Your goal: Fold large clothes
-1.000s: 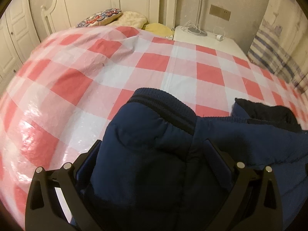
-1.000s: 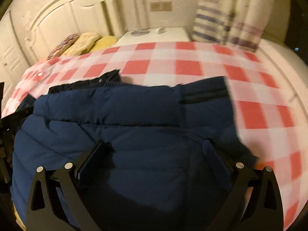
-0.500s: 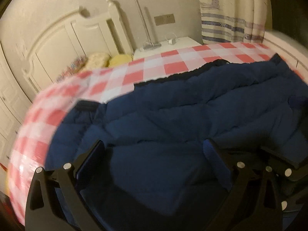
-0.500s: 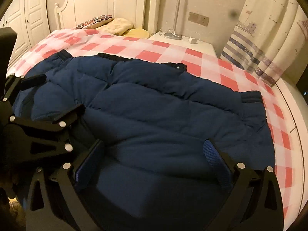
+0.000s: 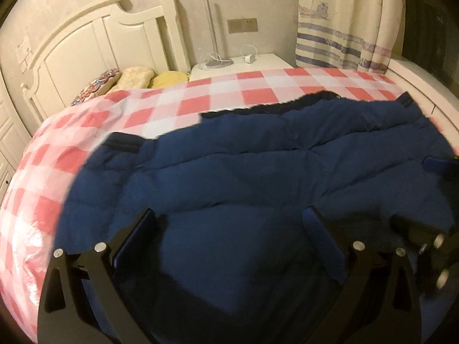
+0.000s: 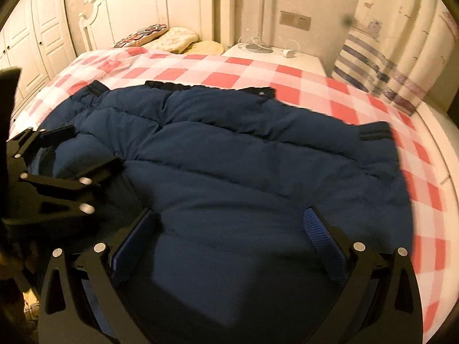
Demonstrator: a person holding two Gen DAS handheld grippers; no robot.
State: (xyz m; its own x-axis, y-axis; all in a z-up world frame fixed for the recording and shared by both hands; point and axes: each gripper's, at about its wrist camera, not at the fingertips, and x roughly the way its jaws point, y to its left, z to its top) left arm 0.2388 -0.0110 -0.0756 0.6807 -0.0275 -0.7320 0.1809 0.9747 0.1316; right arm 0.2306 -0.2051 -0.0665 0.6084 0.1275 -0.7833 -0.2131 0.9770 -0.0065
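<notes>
Checkered bed under navy jacket; both hand-held grippers released; cuff right-view only.

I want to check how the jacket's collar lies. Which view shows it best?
The right wrist view: the jacket's dark collar runs unbroken along the far edge, sharp against the checked cover. The left wrist view shows the collar too, but blurred and more foreshortened.
</notes>
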